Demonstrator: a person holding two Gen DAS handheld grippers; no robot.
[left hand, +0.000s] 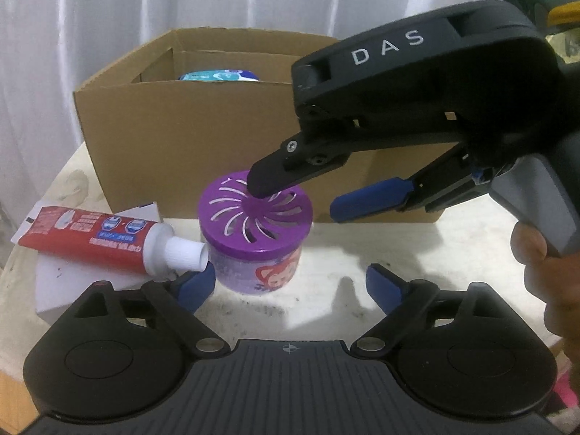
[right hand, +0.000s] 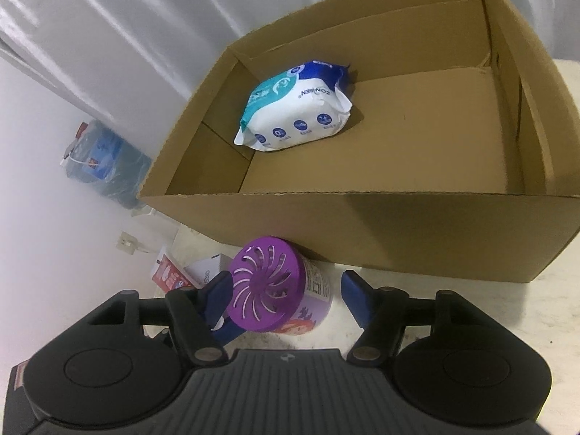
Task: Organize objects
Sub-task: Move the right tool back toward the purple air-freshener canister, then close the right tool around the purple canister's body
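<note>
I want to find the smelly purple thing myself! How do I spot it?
Find the big cardboard box on the table. Just in front of it stands a small round jar, with a red toothpaste tube lying beside it. Only the jar has a purple lid with swirly slits.

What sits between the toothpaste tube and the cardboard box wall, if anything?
Nothing. In the left wrist view, only bare tabletop separates the toothpaste tube from the cardboard box; the purple air freshener stands beside the cap.

A home corner: white curtain (left hand: pixel 108 18), water jug (right hand: pixel 105 159) on the floor, worn table (left hand: pixel 326 272) with toiletries.
</note>
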